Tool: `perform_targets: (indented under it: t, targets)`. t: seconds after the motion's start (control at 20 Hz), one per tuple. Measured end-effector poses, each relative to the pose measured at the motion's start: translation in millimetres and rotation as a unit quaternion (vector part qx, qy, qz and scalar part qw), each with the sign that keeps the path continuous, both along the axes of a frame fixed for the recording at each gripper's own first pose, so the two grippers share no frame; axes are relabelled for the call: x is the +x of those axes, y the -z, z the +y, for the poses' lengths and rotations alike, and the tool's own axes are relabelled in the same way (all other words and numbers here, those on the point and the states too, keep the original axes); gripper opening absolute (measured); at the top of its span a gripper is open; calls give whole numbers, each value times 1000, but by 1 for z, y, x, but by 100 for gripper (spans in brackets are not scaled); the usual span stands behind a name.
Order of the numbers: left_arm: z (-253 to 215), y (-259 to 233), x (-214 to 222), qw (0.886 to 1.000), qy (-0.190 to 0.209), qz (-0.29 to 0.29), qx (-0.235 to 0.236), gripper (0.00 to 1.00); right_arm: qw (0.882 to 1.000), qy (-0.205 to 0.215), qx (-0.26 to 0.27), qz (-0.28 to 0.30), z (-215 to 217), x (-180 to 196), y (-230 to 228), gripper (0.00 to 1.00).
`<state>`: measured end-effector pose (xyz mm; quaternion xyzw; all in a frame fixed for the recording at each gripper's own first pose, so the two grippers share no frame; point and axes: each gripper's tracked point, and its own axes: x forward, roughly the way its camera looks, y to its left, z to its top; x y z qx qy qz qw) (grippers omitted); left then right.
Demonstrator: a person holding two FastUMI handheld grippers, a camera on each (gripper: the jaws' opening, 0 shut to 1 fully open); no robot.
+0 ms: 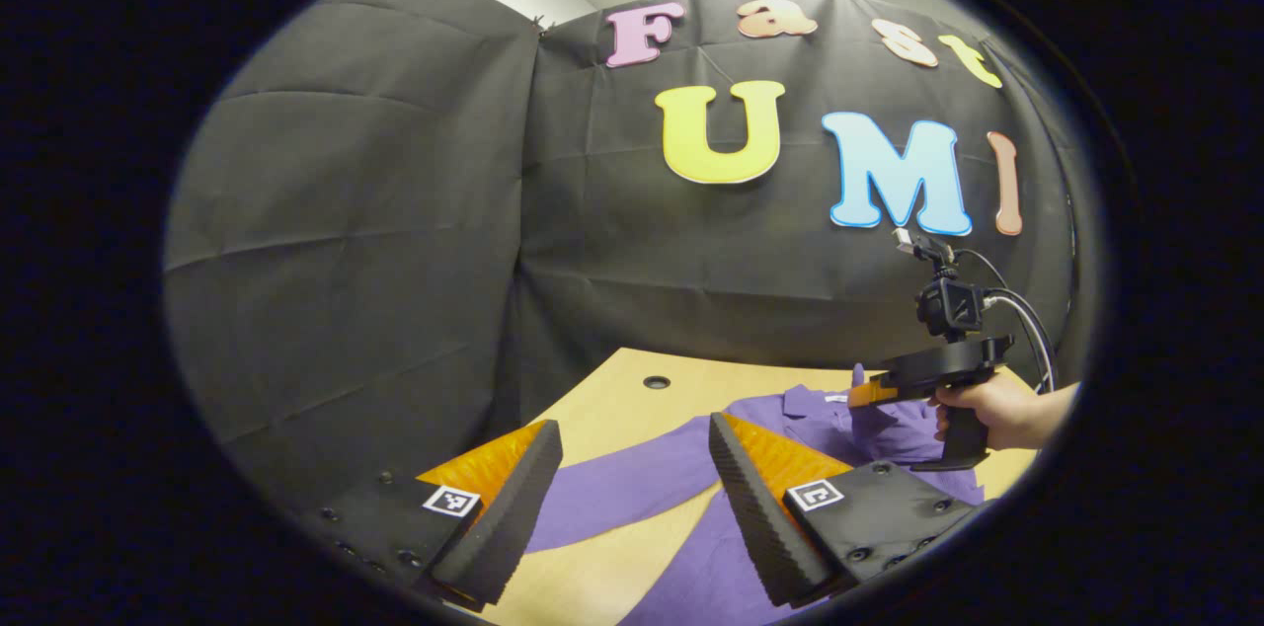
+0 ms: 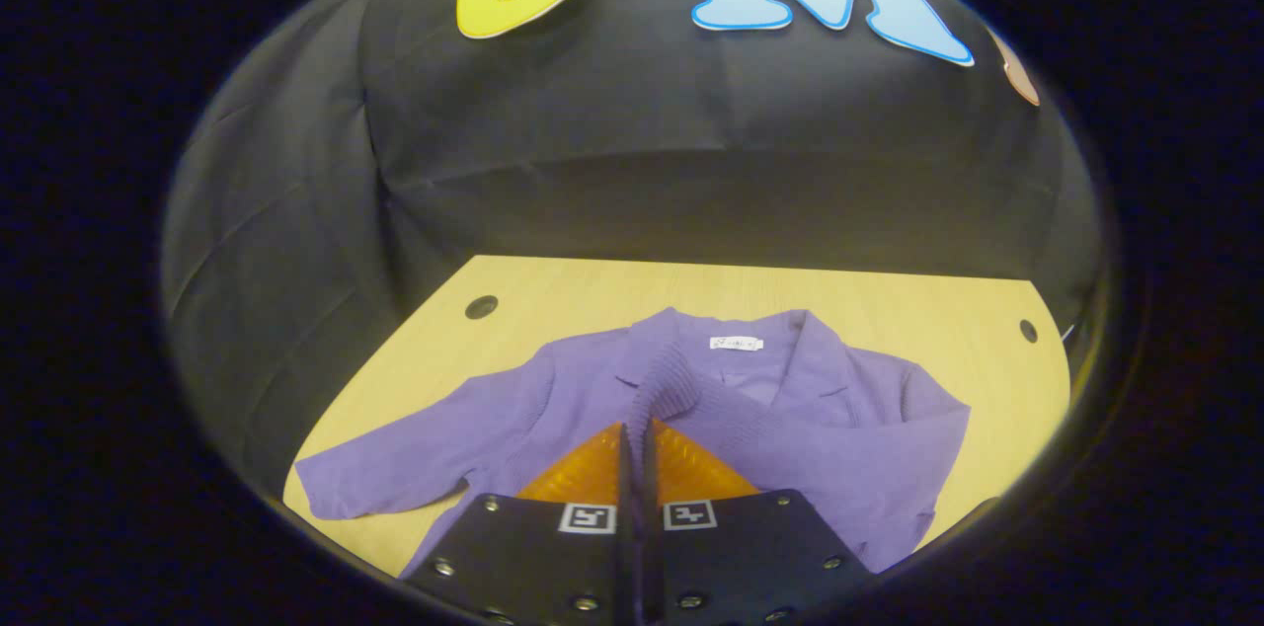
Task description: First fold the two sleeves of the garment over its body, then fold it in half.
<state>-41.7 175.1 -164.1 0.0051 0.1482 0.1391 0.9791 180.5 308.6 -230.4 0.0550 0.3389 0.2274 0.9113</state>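
On the table (image 2: 889, 295), purple garment's (image 2: 553, 409) sleeve cuff (image 2: 660, 387) pinched between right gripper's (image 2: 640, 438) fingers; left gripper (image 1: 632, 453) wide.

text: none legible | neck label (image 2: 736, 343) on purple garment (image 2: 553, 429): too small to read

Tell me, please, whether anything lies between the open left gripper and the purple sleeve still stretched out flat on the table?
Nothing visible does. The left gripper hovers open with the outstretched sleeve showing between its fingers on the bare table. The right gripper is off to the side, shut on the other sleeve's cuff over the garment's body.
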Motion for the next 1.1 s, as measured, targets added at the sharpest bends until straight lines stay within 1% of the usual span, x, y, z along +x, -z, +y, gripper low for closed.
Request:
perform_targets:
  t: [0.05,0.1,0.15,0.2,0.25,0.35,0.4,0.6,0.85,0.95,1.0,1.05,1.1]
  targets:
    - [3,1,-1,1000,-3,0,0,99,1000,-4,1,0,3,-2,-1,8]
    - [6,2,-2,1000,-6,1,0,98,1000,-9,4,-2,5,-4,-4,17]
    - [7,4,-3,1000,-8,2,-1,96,1000,-9,-1,-5,4,-5,-6,18]
    - [10,5,-3,1000,-10,2,-2,97,1000,-12,-4,-9,3,-8,-9,22]
    - [11,5,-3,1000,-12,2,-3,98,1000,-19,-3,-12,4,-11,-12,40]
    - [12,9,-1,1000,-15,3,-4,98,999,-21,-17,-21,-2,-13,-16,77]
    - [13,11,0,1000,-17,5,-5,98,999,-21,-23,-28,-5,-15,-19,93]
    - [26,30,6,999,-35,16,-1,98,998,-26,-30,-46,-13,-30,-36,92]
    - [65,72,7,995,-87,41,9,97,996,-32,-26,-76,-21,-59,-68,92]
    - [83,94,4,992,-110,58,2,98,996,-33,-20,-84,-24,-73,-83,92]
    - [92,105,2,990,-124,69,-6,98,995,-31,-16,-88,-28,-79,-90,84]
    - [102,116,1,987,-139,78,-15,98,995,-29,-12,-94,-31,-84,-98,84]
    - [112,128,-1,984,-152,88,-25,98,994,-23,-12,-102,-37,-88,-105,92]
